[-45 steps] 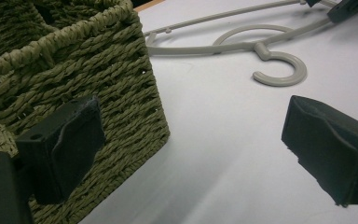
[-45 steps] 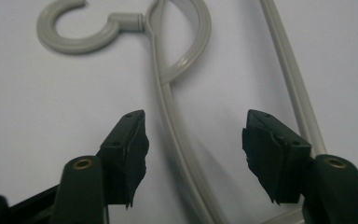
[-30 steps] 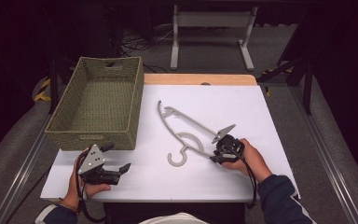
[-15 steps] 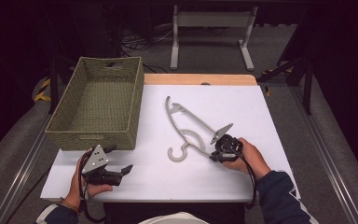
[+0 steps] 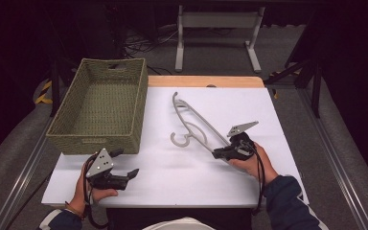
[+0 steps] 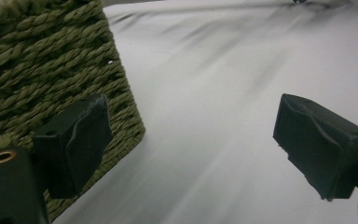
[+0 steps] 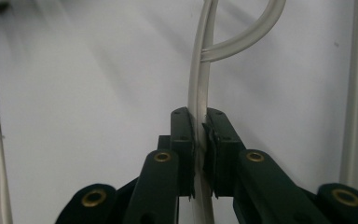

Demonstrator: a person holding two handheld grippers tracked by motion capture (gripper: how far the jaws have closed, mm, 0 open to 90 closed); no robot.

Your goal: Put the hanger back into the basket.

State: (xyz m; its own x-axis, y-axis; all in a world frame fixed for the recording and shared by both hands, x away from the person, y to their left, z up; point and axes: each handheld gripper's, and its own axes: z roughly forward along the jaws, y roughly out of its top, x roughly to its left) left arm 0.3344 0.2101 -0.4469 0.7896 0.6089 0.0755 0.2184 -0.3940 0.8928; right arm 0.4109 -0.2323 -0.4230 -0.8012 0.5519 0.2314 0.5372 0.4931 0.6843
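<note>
On the right half of the desk (image 5: pixel 172 182), the hanger (image 5: pixel 194 122) has swung since a second ago: its far end has moved right, away from the basket (image 5: pixel 98 112), and its hook now lies further from the wicker wall. The right gripper (image 5: pixel 220 153) has kept its hold on the near end throughout, so this looks like a drag or pivot of the hanger, probably to line it up for lifting toward the basket. The left gripper (image 5: pixel 124 165) has barely shifted and waits at the basket's near right corner.

From above, the right jaws are too small to judge. The right gripper view settles it: they are clamped on the hanger's pale bar (image 7: pixel 200 116), the hook curving off above and a second bar running at the far right. The left gripper view shows its jaws spread wide with nothing between them, the basket's weave (image 6: pixel 42 70) just beside the left jaw.
</note>
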